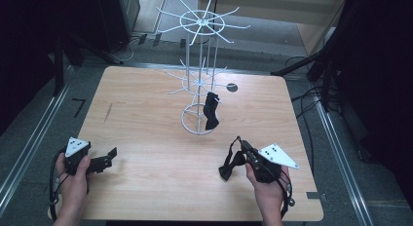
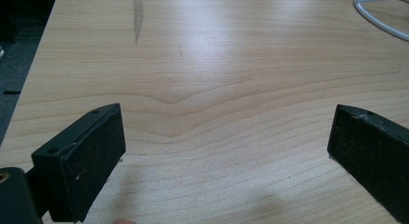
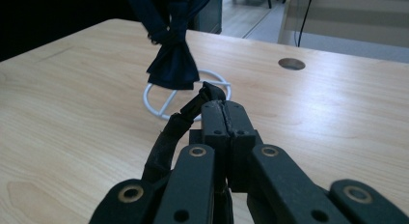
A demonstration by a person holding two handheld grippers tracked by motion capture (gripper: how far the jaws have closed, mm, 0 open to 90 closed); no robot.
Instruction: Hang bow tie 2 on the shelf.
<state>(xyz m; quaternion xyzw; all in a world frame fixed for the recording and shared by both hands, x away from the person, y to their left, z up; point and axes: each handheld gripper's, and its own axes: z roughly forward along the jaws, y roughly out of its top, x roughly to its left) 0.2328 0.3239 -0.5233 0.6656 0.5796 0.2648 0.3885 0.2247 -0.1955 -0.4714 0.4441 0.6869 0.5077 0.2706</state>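
Note:
A white wire rack (image 1: 199,65) stands at the table's middle back, its round base (image 3: 159,98) on the wood. A black bow tie (image 1: 212,110) hangs from a lower arm of the rack; it appears dark (image 3: 172,64) in the right gripper view. My right gripper (image 1: 242,147) at the front right is shut on the strap (image 3: 185,115) of a second black bow tie (image 1: 230,165), which dangles to its left just above the table. My left gripper (image 1: 109,158) rests at the front left, its jaws wide open with bare wood (image 2: 226,137) between them.
The wooden table (image 1: 146,123) has a round cable hole (image 1: 232,87) right of the rack. A dark streak (image 2: 137,16) marks the wood ahead of the left gripper. Dark equipment, cables and floor rails surround the table.

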